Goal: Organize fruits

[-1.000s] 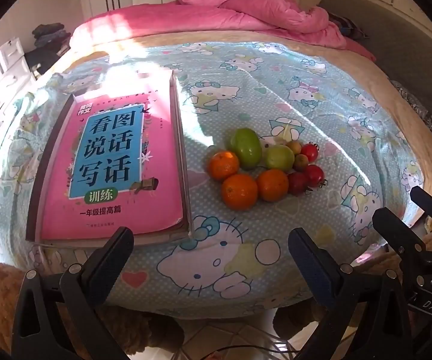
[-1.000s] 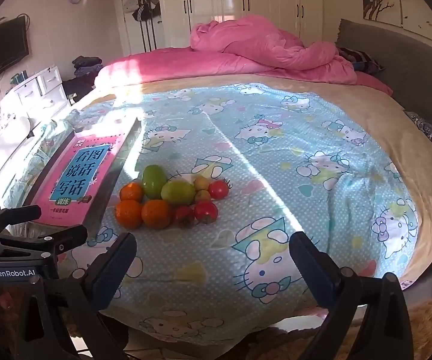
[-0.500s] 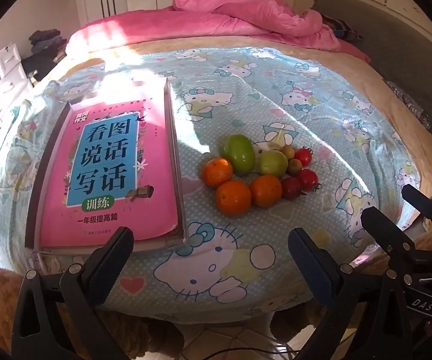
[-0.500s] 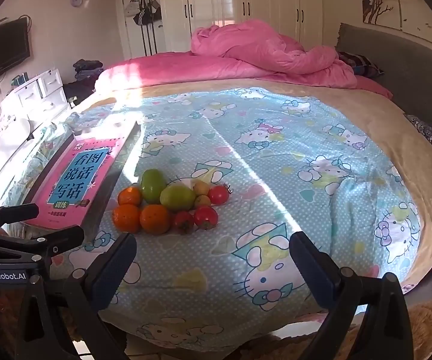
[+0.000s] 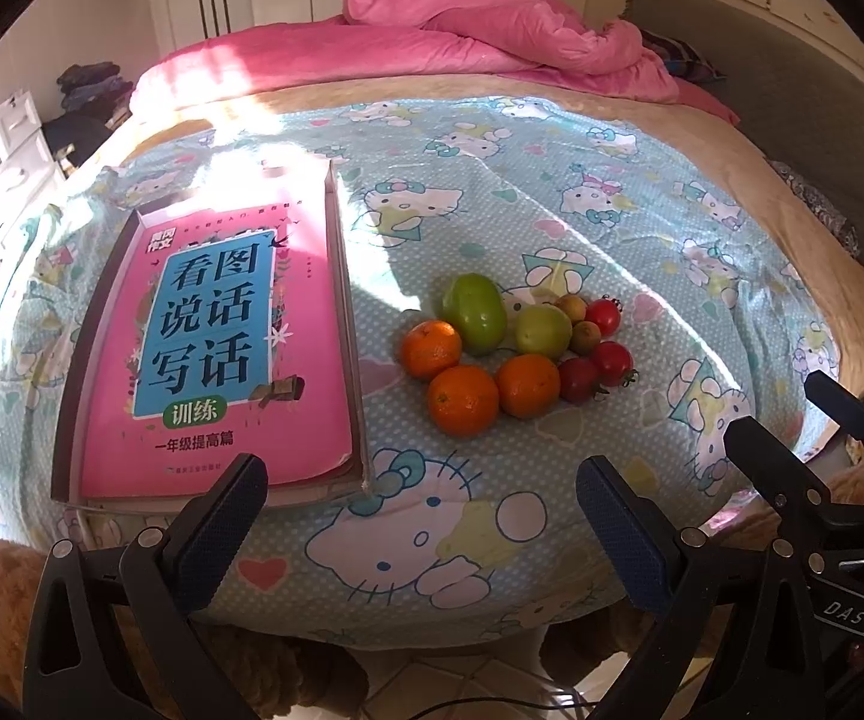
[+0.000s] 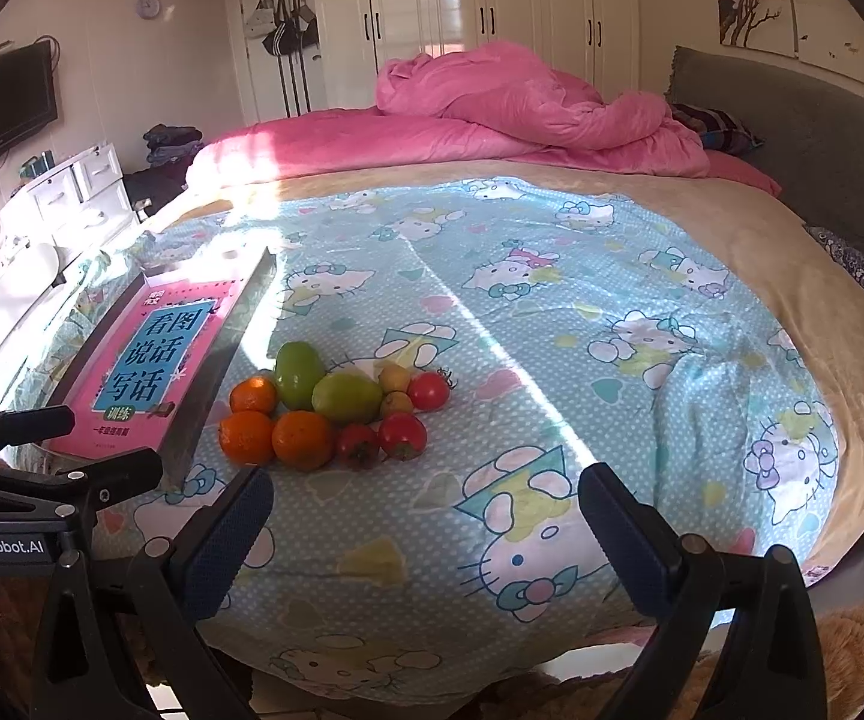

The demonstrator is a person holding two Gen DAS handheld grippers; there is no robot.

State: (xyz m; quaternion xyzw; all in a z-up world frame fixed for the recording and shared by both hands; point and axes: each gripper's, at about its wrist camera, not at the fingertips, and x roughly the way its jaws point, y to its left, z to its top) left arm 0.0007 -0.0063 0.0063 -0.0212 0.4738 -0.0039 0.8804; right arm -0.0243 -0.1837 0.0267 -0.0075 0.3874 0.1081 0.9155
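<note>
A home bedroom: a bed (image 6: 732, 228) with pink duvet (image 6: 522, 102) beyond the fingers, white wardrobes (image 6: 492, 18) behind, a television (image 6: 3, 102) left.

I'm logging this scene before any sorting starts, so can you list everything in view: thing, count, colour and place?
round oranges: three, orange, left and front of the fruit cluster on the bedsheet.
oval green fruits: two, green, back of the cluster.
small cherry tomatoes: three, red, right side of the cluster.
small yellowish-brown fruits: two, between the green fruits and the tomatoes.
pink book in a shallow tray: one, pink and blue cover, left of the fruit.
cartoon-cat bedsheet: one, light blue, spread over the bed.
crumpled pink duvet: one, pink, far end of the bed.
left hand-held gripper: open, short of the fruit.
right hand-held gripper: open, short of the fruit.
</note>
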